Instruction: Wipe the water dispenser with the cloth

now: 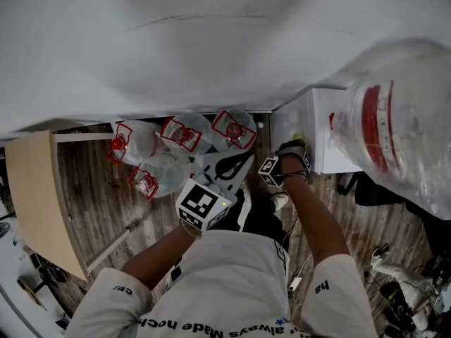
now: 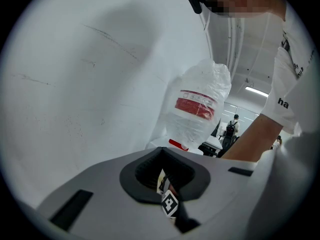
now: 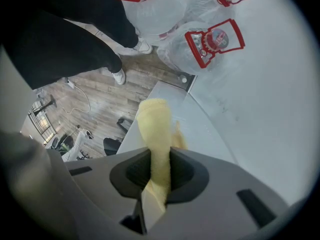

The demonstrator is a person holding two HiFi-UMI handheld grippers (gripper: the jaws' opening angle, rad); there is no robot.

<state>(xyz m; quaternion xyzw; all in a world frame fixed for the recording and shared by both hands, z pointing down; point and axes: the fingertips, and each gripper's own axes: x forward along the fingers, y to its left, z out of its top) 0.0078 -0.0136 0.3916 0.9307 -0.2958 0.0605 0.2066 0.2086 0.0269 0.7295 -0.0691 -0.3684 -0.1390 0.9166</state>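
Fuzzy yellow cloth (image 3: pixel 154 129), smooth white water dispenser (image 1: pixel 325 136), crinkled clear plastic over bottle (image 2: pixel 200 104); matt wood-grain floor (image 3: pixel 95 104)

Bright even light, a soft shadow on the white wall (image 2: pixel 75 84), fisheye views dark-cornered, near bottle (image 1: pixel 394 111) blurred

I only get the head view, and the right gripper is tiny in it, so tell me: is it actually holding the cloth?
Observer: Yes. The right gripper view shows the right gripper shut on a yellow cloth that sticks out past the jaws.
Operator: What is behind the cloth?
Observer: The white water dispenser, close beyond it. I cannot tell whether they touch.
Operator: And the left gripper?
Observer: Its own view shows nothing between its jaws. It faces the plastic-wrapped bottle on the dispenser.
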